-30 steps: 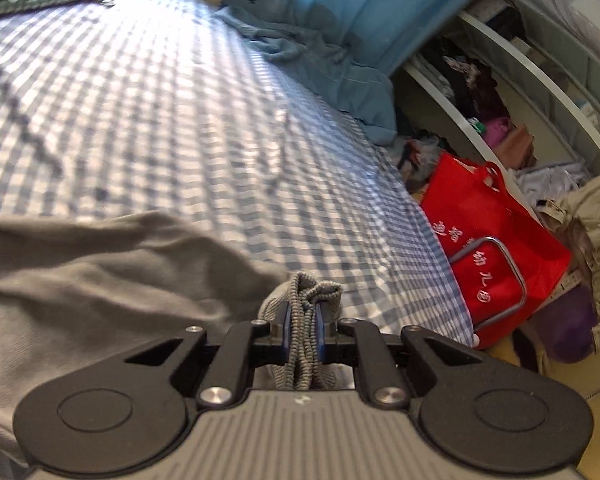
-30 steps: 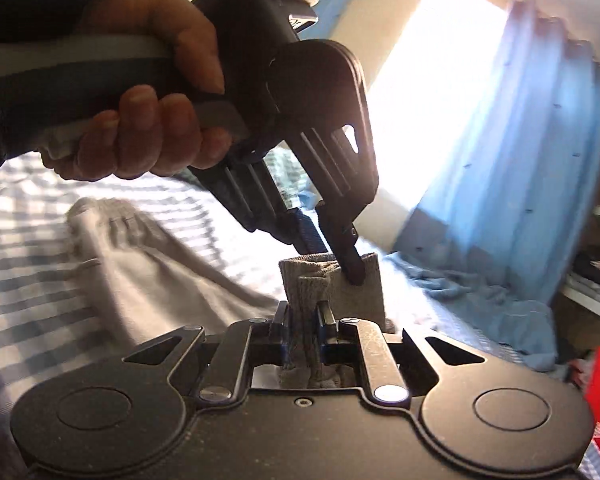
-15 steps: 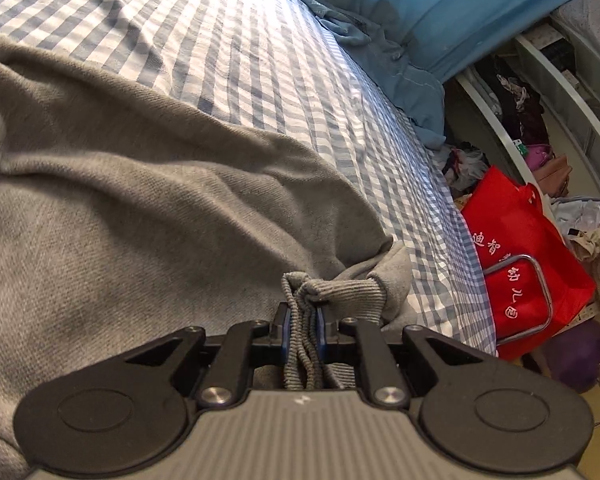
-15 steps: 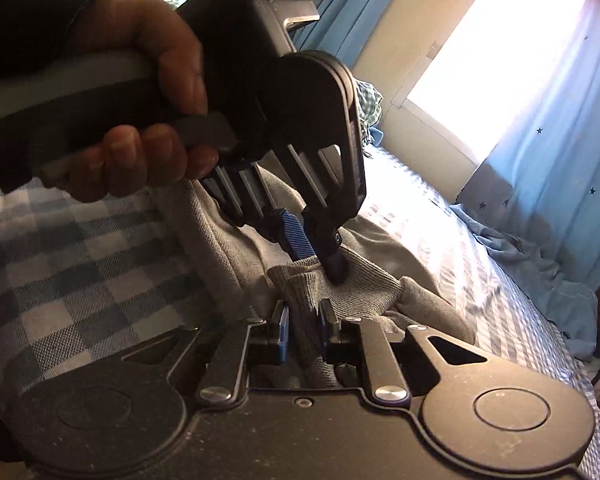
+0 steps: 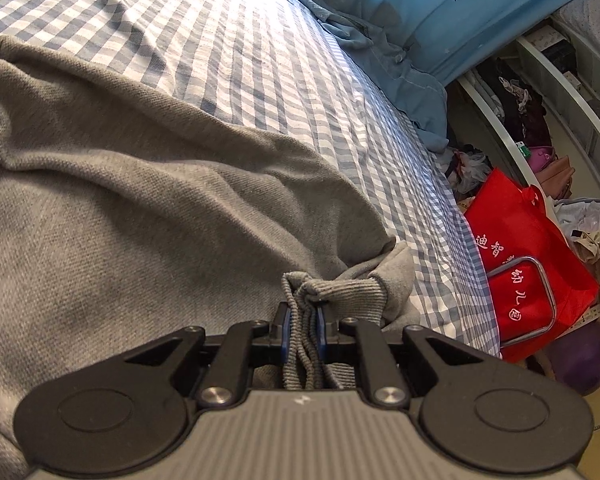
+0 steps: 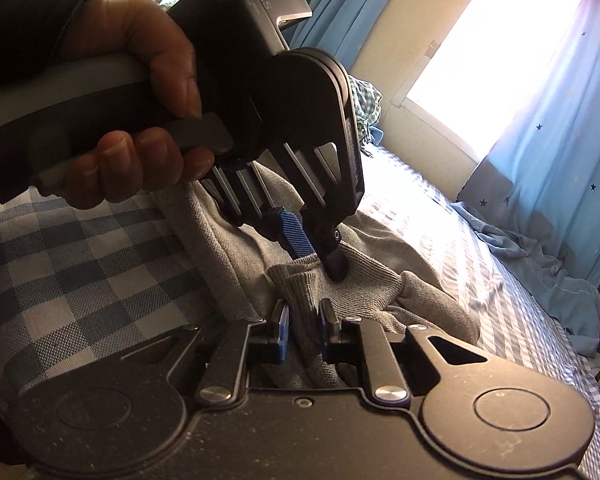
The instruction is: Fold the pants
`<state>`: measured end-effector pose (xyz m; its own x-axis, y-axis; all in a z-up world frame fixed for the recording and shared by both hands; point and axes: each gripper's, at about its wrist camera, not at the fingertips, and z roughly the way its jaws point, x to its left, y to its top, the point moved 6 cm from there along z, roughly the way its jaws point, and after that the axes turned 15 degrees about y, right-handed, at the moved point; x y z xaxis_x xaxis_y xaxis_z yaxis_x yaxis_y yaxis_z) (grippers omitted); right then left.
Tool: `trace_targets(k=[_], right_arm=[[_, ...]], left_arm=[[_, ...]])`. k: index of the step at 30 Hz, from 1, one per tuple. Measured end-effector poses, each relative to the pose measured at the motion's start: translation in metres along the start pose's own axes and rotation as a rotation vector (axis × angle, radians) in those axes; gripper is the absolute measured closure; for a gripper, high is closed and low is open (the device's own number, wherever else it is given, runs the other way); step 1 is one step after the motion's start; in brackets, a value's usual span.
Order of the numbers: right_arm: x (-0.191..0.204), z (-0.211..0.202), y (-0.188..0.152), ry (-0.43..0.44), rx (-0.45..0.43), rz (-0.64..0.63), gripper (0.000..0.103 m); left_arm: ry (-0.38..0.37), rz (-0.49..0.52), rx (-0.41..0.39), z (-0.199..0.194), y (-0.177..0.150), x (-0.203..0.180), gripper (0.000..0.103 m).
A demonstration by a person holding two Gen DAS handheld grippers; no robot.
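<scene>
Grey knit pants (image 5: 148, 216) lie spread on the blue-checked bed (image 5: 228, 52). My left gripper (image 5: 302, 312) is shut on the ribbed cuff (image 5: 352, 292) of the pants, low over the fabric. My right gripper (image 6: 303, 312) is shut on the same ribbed cuff (image 6: 340, 292), a hand's width from the left one. The left gripper also shows in the right wrist view (image 6: 320, 256), its fingertips pinching the cuff from above, with the person's hand (image 6: 132, 120) on its handle.
The bed's right edge drops to a floor with a red bag (image 5: 528, 268) and clutter. White shelves (image 5: 560, 92) with clothes stand beyond. A blue curtain (image 6: 556, 128) and a crumpled blue cloth (image 5: 396, 68) lie at the bed's far end, under a bright window (image 6: 496, 44).
Both grippers have come down with the cuff from held-up to low over the bed. The folded pant leg now lies on the rest of the pants.
</scene>
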<state>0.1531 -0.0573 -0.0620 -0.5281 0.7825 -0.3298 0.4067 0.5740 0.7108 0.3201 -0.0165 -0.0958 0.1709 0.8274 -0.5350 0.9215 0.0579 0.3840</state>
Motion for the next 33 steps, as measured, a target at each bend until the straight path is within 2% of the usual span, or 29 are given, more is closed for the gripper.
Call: trace_targets(k=[7, 9, 11, 12, 15, 17, 19, 25, 28, 33], right_arm=[[-0.003, 0.004, -0.004, 0.003, -0.015, 0.002, 0.085], [-0.005, -0.001, -0.006, 0.016, -0.047, 0.009, 0.081], [-0.011, -0.008, -0.009, 0.024, -0.084, 0.025, 0.072], [-0.016, -0.012, -0.012, 0.033, -0.099, 0.045, 0.072], [-0.024, -0.017, -0.018, 0.053, -0.1, 0.073, 0.07], [-0.021, -0.016, -0.017, 0.054, -0.099, 0.051, 0.063], [-0.016, -0.013, -0.014, 0.054, -0.094, 0.036, 0.056], [-0.012, -0.001, -0.01, 0.025, -0.071, 0.009, 0.055], [-0.005, 0.002, -0.012, -0.005, -0.054, -0.045, 0.055], [-0.006, 0.001, -0.012, -0.006, -0.062, -0.033, 0.057]], left_arm=[[0.02, 0.009, 0.0, -0.003, 0.001, -0.002, 0.087], [0.026, 0.019, -0.006, -0.004, 0.001, -0.002, 0.084], [0.034, 0.028, -0.004, -0.003, 0.0, -0.002, 0.084], [0.036, 0.026, -0.002, -0.002, 0.0, -0.001, 0.083], [0.026, 0.005, 0.004, -0.003, 0.001, -0.001, 0.083], [0.029, -0.001, 0.011, -0.004, 0.0, 0.0, 0.077], [0.04, 0.005, 0.014, -0.005, -0.001, -0.001, 0.076], [0.056, 0.023, 0.024, -0.003, -0.004, -0.004, 0.07], [0.061, 0.018, 0.032, -0.002, -0.004, -0.003, 0.07], [0.07, 0.012, 0.033, -0.003, -0.004, -0.003, 0.071]])
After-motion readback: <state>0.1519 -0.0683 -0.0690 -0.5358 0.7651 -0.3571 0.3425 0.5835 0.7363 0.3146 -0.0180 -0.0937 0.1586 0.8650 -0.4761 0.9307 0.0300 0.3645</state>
